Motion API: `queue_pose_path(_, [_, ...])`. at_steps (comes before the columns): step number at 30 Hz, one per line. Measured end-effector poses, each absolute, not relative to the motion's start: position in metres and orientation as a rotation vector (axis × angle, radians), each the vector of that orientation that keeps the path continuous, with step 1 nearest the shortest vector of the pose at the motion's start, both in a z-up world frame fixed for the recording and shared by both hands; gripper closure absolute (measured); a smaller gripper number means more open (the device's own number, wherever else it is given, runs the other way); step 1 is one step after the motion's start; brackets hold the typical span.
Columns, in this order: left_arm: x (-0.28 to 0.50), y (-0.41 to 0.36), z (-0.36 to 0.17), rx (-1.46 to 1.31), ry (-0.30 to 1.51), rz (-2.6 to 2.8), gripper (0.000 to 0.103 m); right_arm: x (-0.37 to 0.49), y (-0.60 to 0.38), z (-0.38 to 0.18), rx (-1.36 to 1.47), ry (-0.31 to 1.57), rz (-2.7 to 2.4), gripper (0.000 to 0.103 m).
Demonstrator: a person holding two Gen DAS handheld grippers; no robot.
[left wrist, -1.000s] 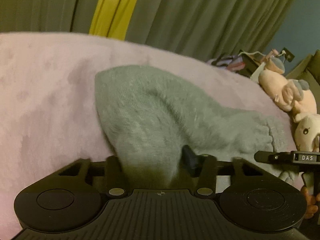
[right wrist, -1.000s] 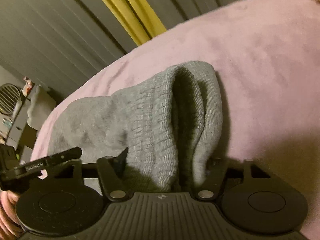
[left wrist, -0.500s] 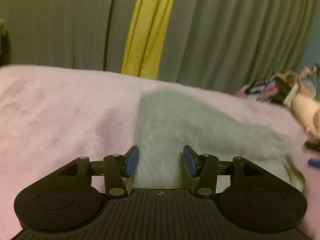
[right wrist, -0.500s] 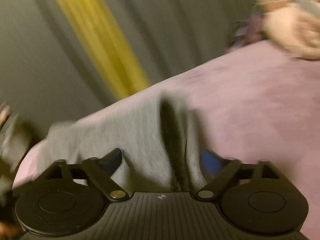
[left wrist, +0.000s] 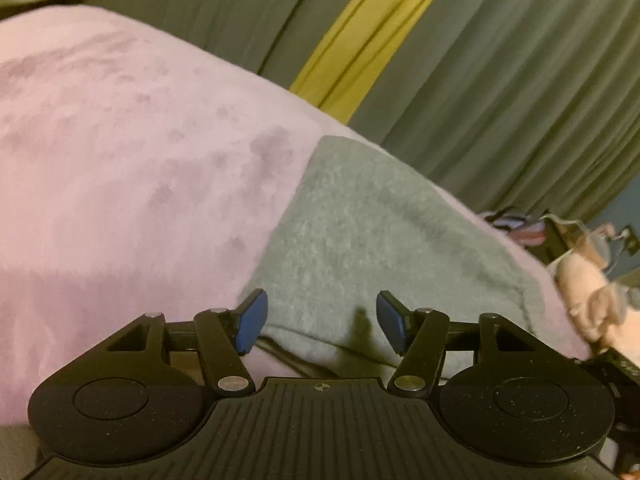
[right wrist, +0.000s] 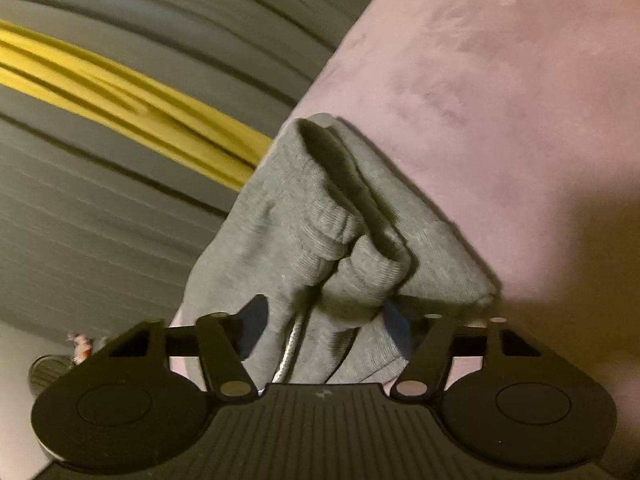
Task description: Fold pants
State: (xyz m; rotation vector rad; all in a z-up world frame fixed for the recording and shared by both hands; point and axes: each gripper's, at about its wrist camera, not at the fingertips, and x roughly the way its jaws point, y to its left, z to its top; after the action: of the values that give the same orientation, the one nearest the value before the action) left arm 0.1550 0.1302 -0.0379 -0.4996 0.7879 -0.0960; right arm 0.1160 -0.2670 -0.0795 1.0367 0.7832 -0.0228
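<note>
Grey knit pants (left wrist: 372, 220) lie flat on a pink blanket (left wrist: 120, 160). My left gripper (left wrist: 320, 320) hovers over their near edge. Its jaws are opening, and the blue pads (left wrist: 252, 320) stand apart and clear of the cloth. In the right wrist view the pants (right wrist: 288, 208) show their ribbed waistband bunched up on the blanket (right wrist: 500, 100). My right gripper (right wrist: 326, 326) is closing on that bunch, and both pads touch the fabric. A pale drawstring (right wrist: 289, 350) runs down between the jaws.
Grey-green curtains with a yellow stripe (left wrist: 360, 52) hang behind the bed. Pink plush toys (left wrist: 592, 292) and some clutter lie at the blanket's right end. A round fan-like thing (right wrist: 48, 368) shows at the lower left of the right wrist view.
The left gripper let go of the grey cloth and its jaws spread wider. The right gripper opened for a moment, then closed on the waistband again. Both views rolled.
</note>
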Motion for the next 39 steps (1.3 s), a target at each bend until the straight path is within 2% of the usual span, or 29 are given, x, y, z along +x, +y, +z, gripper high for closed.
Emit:
queue_pose_path(6, [0.147,0.134,-0.051,-0.598,0.872,-0.168,0.039,0.125,-0.266,-0.093,1.125,0.779,-0.032,0.035])
queue_pose_path(10, [0.158,0.136,-0.061,-0.655,0.901,-0.197,0.037,0.14,-0.265,-0.1,1.214,0.754,-0.027,0.016])
queue_pose_path(12, [0.165,0.136,-0.069,-0.675,0.916,-0.172,0.037,0.148,-0.263,-0.101,1.228,0.759,-0.037,0.015])
queue_pose_path(13, [0.167,0.136,-0.073,-0.683,0.924,-0.154,0.039,0.15,-0.261,-0.1,1.225,0.767,-0.051,0.017])
queue_pose_path(15, [0.168,0.14,-0.077,-0.726,0.901,-0.132,0.042,0.154,-0.257,-0.097,1.175,0.782,-0.09,0.056])
queue_pose_path(16, [0.168,0.143,-0.077,-0.742,0.883,-0.129,0.042,0.156,-0.255,-0.094,1.143,0.792,-0.082,0.066])
queue_pose_path(18, [0.169,0.148,-0.077,-0.755,0.848,-0.129,0.049,0.156,-0.25,-0.086,1.068,0.789,-0.088,0.067])
queue_pose_path(20, [0.169,0.153,-0.075,-0.766,0.821,-0.126,0.062,0.155,-0.241,-0.07,0.958,0.786,-0.084,0.069])
queue_pose_path(22, [0.167,0.156,-0.073,-0.765,0.796,-0.107,0.07,0.151,-0.234,-0.053,0.908,0.738,-0.049,0.071])
queue_pose_path(25, [0.161,0.157,-0.067,-0.764,0.755,-0.121,0.073,0.138,-0.236,-0.036,0.967,0.64,0.026,0.072])
queue_pose_path(29, [0.158,0.149,-0.06,-0.673,0.756,-0.116,0.073,0.116,-0.242,-0.043,0.934,0.597,0.046,0.071])
queue_pose_path(33, [0.163,0.141,-0.062,-0.6,0.84,-0.086,0.069,0.127,-0.25,-0.085,0.894,0.822,-0.082,0.064])
queue_pose_path(34, [0.16,0.141,-0.059,-0.585,0.842,-0.084,0.063,0.127,-0.256,-0.092,0.933,0.837,-0.071,0.062])
queue_pose_path(35, [0.158,0.14,-0.056,-0.574,0.843,-0.088,0.058,0.123,-0.26,-0.091,0.978,0.82,-0.061,0.056])
queue_pose_path(39, [0.135,0.141,-0.037,-0.493,0.787,-0.107,0.051,0.113,-0.265,-0.058,0.879,0.788,-0.125,0.047])
